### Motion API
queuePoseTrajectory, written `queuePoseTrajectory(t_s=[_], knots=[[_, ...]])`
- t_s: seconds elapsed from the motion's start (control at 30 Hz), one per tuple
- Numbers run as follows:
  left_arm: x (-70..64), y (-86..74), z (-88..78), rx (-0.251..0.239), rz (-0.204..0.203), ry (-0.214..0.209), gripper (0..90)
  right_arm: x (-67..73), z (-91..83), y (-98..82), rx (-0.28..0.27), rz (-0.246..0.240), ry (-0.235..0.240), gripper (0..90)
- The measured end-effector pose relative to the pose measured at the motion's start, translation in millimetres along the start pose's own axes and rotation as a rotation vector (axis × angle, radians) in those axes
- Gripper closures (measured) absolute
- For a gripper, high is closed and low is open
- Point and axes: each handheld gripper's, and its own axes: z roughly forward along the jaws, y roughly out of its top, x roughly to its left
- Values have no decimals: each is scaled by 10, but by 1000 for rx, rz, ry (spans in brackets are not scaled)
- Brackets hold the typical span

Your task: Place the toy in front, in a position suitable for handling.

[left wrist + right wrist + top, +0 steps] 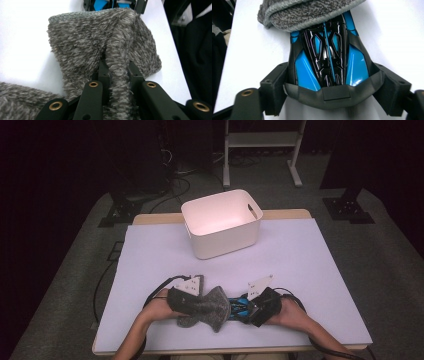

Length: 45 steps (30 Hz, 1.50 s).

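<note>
Lower centre of the high view: both hands met at the near edge of the white table (310, 250). Left hand (159, 307) and right hand (287, 312) each carried a gripper.

Left gripper (187, 292) sat at lower centre-left of that view, clenched on a fuzzy grey sock (202, 307). In the left gripper view, the 2 jaws rose from the bottom with a ridge of the sock (105, 47) pinched between them, the gripper (119, 72) closed on that fold. The sock's ribbed cuff lay at the top of that frame, against a blue-and-black object there.

Right gripper (260, 306) sat just right of the sock in the high view, holding a glossy blue-and-black toy car (242, 306). In the right gripper view, the gripper (334, 85) had its 2 jaws pressed to the car's flanks, the car (329, 55) filling the middle of the frame, nose toward the top. The sock's cuff (304, 12) draped over the car's far end at the top of the frame; whether the cuff was around the car or only over it, could not tell.

A white bin (222, 222) stood at upper centre of the high view, well apart from the hands. Nothing showed inside it.
</note>
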Motion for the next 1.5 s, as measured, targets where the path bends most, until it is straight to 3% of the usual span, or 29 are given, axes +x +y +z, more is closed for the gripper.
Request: queuePoseTrajectory(t_s=[0.1, 0.2, 0.53, 0.6, 0.7, 0.73, 0.83, 0.93, 0.97, 1.0, 1.13, 1.2, 1.27, 1.3, 1.33, 1.43, 1.5], knots=[[-18, -51, 16, -44, -4, 9, 780, -13, -10, 8, -1, 60, 33, 164], [-56, 8, 20, 3, 31, 33, 781, -19, -49, 24, 8, 88, 55, 144], [-55, 25, 19, 15, 41, 33, 781, -157, -145, 140, -40, 171, 106, 161], [-56, 23, 18, 16, 39, 34, 781, -215, -151, 189, -64, 184, 109, 215], [-43, 3, 12, 5, 26, 23, 780, -249, -133, 208, -43, 196, 89, 215], [-39, -1, 11, 2, 23, 21, 780, -265, -102, 198, -42, 209, 116, 214], [-50, 16, 15, 9, 27, 27, 780, -259, -54, 184, -16, 219, 131, 209], [-73, 49, 19, 10, 39, 56, 780, -292, -19, 158, -19, 272, 169, 209], [-73, 80, 16, -4, 22, 37, 780, -335, 14, 129, -13, 338, 213, 211], [-73, 80, 16, -4, 22, 37, 779, -345, 29, 113, -16, 363, 228, 210], [-54, 151, 9, -15, 5, 46, 766, -313, 25, 110, -13, 345, 227, 209], [-26, 174, -7, -27, -12, 43, 760, -135, 53, 169, 38, 189, 113, 194], [3, 200, -20, -13, -22, 48, 755, 9, 89, 223, 92, 88, 17, 196], [15, 211, -19, -3, -26, 47, 755, 20, 90, 225, 94, 82, 9, 198], [24, 224, -19, 11, -26, 44, 755, 1, 81, 213, 76, 108, 29, 202], [39, 248, 13, 54, -18, 28, 761, -139, 40, 159, 24, 202, 131, 207], [49, 258, 45, 84, -10, 30, 761, -198, 30, 155, 19, 234, 171, 208]])
